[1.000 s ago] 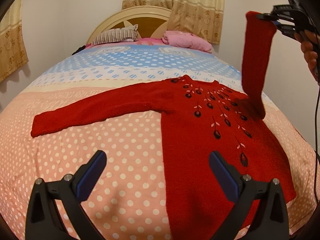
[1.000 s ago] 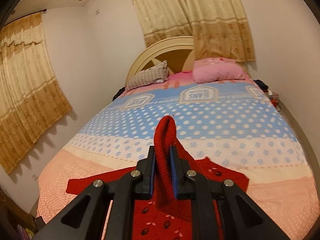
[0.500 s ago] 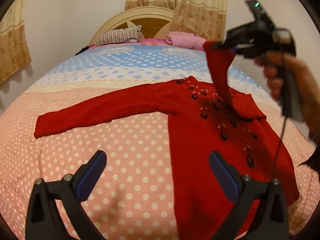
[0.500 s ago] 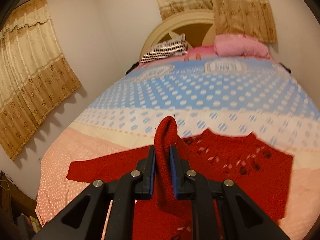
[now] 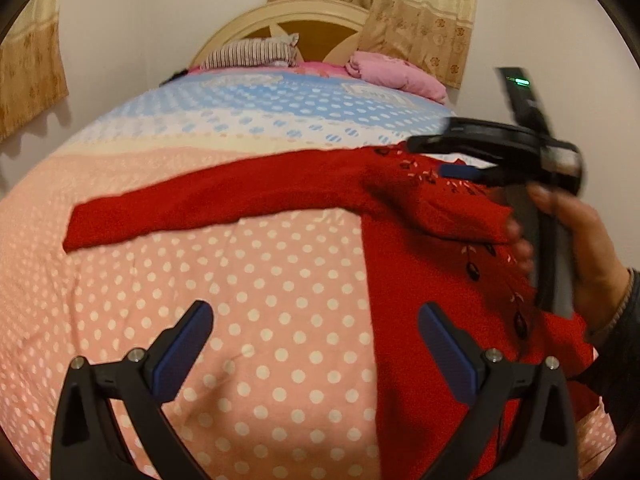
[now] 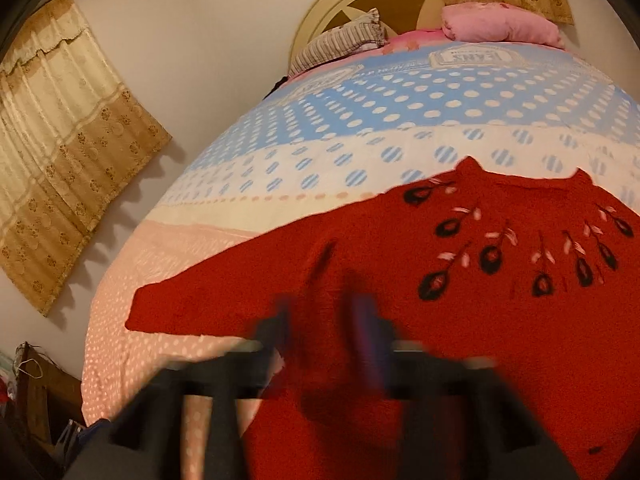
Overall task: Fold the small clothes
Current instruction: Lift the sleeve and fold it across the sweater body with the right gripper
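Observation:
A small red sweater [image 5: 420, 272] with dark embroidered flowers lies flat on the bed, one sleeve [image 5: 200, 204] stretched out to the left. The other sleeve [image 5: 452, 212] lies folded across the chest. My left gripper [image 5: 312, 344] is open and empty, low over the bedspread beside the sweater's left edge. My right gripper [image 5: 436, 158] is over the sweater's chest; in its own blurred view [image 6: 324, 320] the jaws stand slightly apart just above the red knit [image 6: 460, 280], with nothing visibly between them.
The bed has a pink and blue dotted bedspread [image 5: 240, 300]. A striped pillow [image 5: 252, 52] and a pink pillow [image 5: 396, 76] lie at the headboard. Curtains hang on the left wall [image 6: 60, 140]. A wall runs close along the bed's right side.
My right gripper carried the sleeve from high on the right down and left across the sweater's chest, and the sleeve now lies on it. The right jaws have parted. My left gripper stayed open.

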The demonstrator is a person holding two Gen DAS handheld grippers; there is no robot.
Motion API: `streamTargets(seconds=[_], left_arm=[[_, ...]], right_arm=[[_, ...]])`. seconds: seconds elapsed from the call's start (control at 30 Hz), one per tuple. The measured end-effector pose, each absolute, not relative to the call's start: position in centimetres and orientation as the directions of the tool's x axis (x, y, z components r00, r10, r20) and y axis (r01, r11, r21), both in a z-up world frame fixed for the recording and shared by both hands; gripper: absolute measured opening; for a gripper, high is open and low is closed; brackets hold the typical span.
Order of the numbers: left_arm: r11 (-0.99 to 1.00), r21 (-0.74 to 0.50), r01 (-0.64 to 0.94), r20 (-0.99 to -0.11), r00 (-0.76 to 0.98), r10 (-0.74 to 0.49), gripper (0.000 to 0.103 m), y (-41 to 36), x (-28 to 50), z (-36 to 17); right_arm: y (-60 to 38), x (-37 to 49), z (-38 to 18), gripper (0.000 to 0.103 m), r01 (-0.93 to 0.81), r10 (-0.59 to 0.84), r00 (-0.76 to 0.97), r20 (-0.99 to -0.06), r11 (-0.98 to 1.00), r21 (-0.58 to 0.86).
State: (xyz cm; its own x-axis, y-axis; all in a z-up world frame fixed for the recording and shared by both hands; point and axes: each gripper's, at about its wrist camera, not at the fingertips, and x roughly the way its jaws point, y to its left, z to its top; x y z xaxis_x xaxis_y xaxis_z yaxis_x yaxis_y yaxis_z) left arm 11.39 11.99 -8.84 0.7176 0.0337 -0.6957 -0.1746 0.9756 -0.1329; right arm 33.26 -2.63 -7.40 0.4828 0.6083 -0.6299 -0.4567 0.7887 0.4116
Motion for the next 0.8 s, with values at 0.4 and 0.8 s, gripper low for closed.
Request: streamTargets(seconds=[0.4, 0.8], left_arm=[[0.971, -0.164, -0.173, -0.707, 0.707, 0.007, 0.103, 11.8, 11.4, -9.8], [0.888, -0.04, -0.459, -0.679, 0.664, 0.313, 0.103, 24.2, 11.2, -7.5]], right_arm=[[-15.9, 26.0, -7.5, 0.079, -0.393, 0.569, 0.537, -0.623, 0.822, 0.412], [-22.6, 22.0, -8.0, 0.08, -0.311, 0.569, 0.591, -0.572, 0.815, 0.489]])
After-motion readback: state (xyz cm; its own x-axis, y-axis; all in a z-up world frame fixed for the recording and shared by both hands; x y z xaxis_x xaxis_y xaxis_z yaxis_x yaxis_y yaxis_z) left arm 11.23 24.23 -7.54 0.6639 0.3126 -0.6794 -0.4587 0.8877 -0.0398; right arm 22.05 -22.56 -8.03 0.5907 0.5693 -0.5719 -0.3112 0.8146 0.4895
